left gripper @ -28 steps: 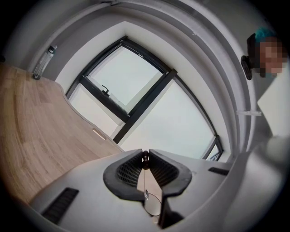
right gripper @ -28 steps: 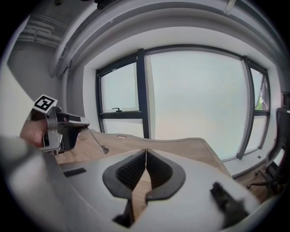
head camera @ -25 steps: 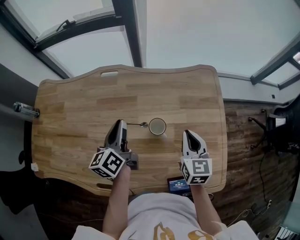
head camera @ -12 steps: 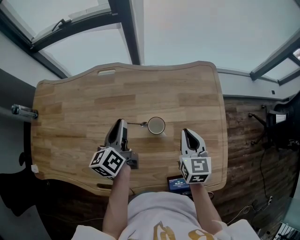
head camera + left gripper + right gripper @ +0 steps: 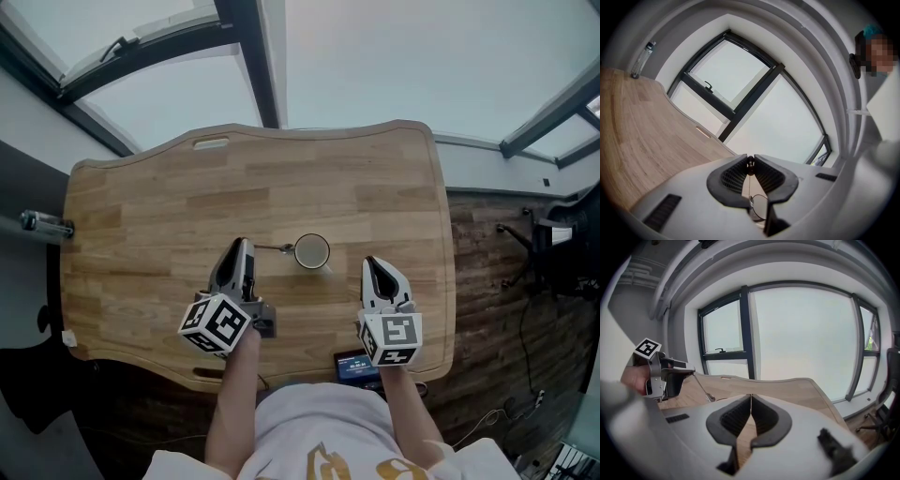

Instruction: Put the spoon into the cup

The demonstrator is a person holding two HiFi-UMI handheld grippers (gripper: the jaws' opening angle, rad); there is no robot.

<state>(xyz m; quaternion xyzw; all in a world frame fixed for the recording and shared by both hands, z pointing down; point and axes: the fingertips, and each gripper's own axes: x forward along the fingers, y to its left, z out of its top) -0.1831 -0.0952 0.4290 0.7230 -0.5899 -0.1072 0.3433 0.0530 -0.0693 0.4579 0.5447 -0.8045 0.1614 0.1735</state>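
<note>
A round cup [image 5: 312,251] stands upright near the middle of the wooden table [image 5: 169,216]. A thin metal spoon [image 5: 274,248] lies level just left of it, with its bowl close to the cup's rim. My left gripper [image 5: 246,247] is shut on the spoon's handle end, which shows as a dark tip pinched between its pads [image 5: 749,162]. From the right gripper view the left gripper [image 5: 670,378] holds the spoon [image 5: 704,388] slanting down toward the table. My right gripper [image 5: 373,265] hovers right of the cup, shut and empty [image 5: 751,397].
A small device with a lit screen [image 5: 355,367] sits at the table's front edge between my arms. A bottle [image 5: 42,222] lies off the table's left edge. An office chair [image 5: 562,253] stands on the floor to the right. Windows run behind the table.
</note>
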